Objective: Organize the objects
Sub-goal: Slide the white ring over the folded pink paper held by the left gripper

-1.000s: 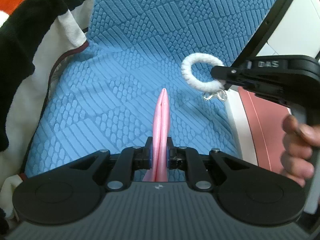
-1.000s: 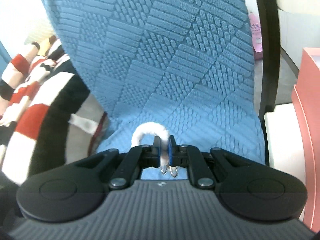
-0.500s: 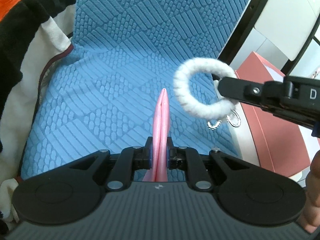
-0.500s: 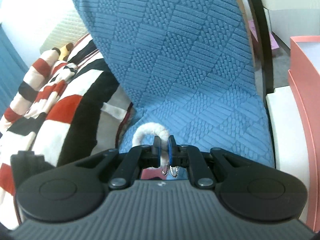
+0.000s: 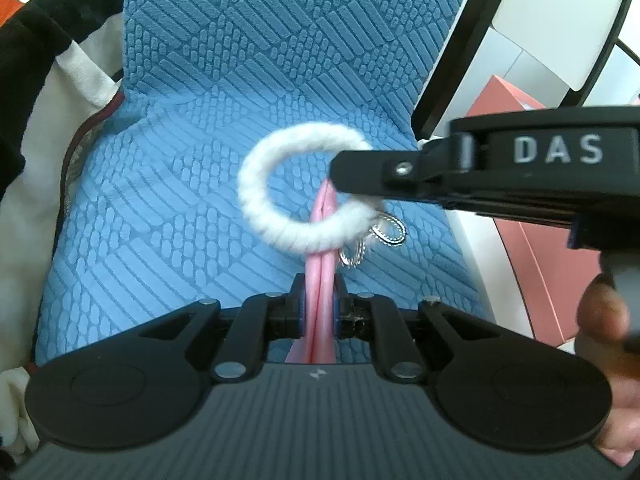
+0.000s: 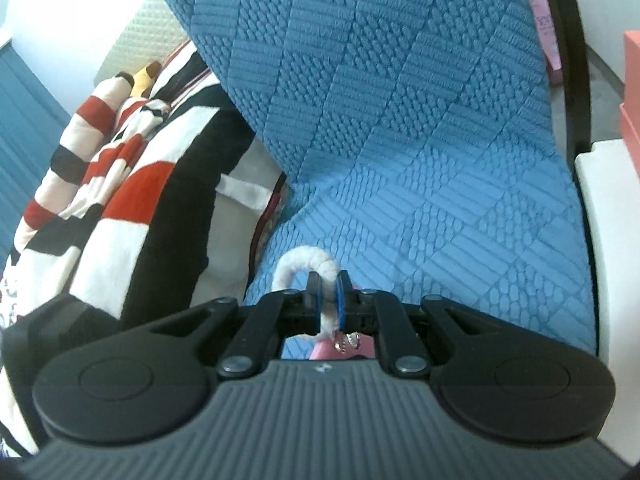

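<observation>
Jaws of the left gripper (image 5: 320,312) pinch a pink strap (image 5: 320,280) at lower centre; jaws of the right gripper (image 6: 328,304) pinch a white braided ring (image 5: 260,200) with small silver charms (image 5: 352,256), mid-frame over the strap. Below lies a blue textured cover (image 5: 200,120); a striped blanket (image 6: 120,168) sits left, a salmon-pink box (image 5: 520,240) right.
</observation>
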